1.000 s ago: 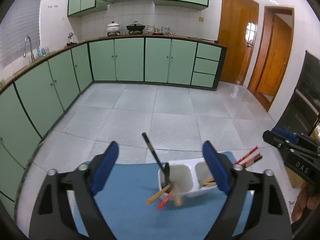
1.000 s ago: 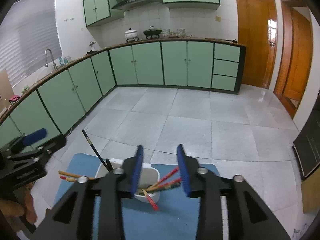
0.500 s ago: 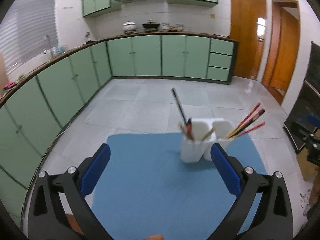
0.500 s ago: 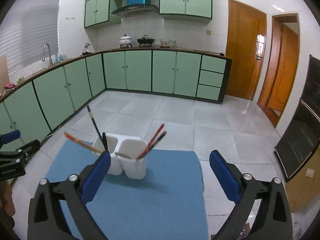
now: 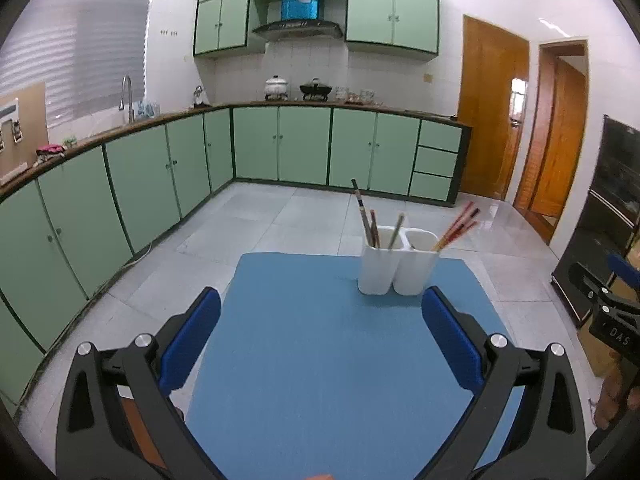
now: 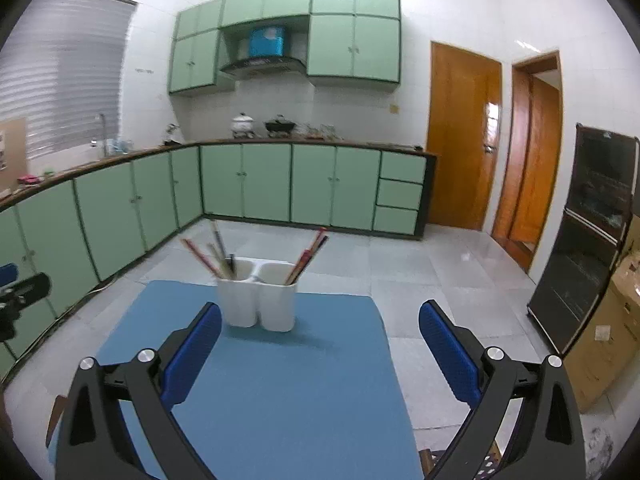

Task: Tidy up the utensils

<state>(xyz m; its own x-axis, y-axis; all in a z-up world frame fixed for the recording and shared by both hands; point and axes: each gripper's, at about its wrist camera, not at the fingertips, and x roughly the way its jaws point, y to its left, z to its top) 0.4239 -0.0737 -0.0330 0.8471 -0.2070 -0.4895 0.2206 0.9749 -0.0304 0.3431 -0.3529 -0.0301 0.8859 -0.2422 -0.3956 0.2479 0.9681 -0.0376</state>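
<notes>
A white two-compartment utensil holder (image 5: 396, 264) stands upright at the far side of a blue mat (image 5: 320, 360); it also shows in the right wrist view (image 6: 258, 298). Its left compartment holds several chopsticks (image 5: 370, 220), its right one red chopsticks (image 5: 458, 226). My left gripper (image 5: 320, 340) is open and empty, well back from the holder over the mat. My right gripper (image 6: 320, 348) is open and empty, also back from the holder. The right gripper shows at the left wrist view's right edge (image 5: 608, 304).
The mat (image 6: 280, 380) covers a small table in a kitchen. Green cabinets (image 5: 140, 184) run along the left and far walls. A black oven (image 6: 592, 248) and a cardboard box (image 6: 612, 344) stand at the right. Tiled floor (image 5: 280, 220) lies beyond the table.
Both grippers have pulled back and away from the holder. The right gripper's jaws went from narrow around the red chopsticks to wide open; the chopsticks now stand in the holder.
</notes>
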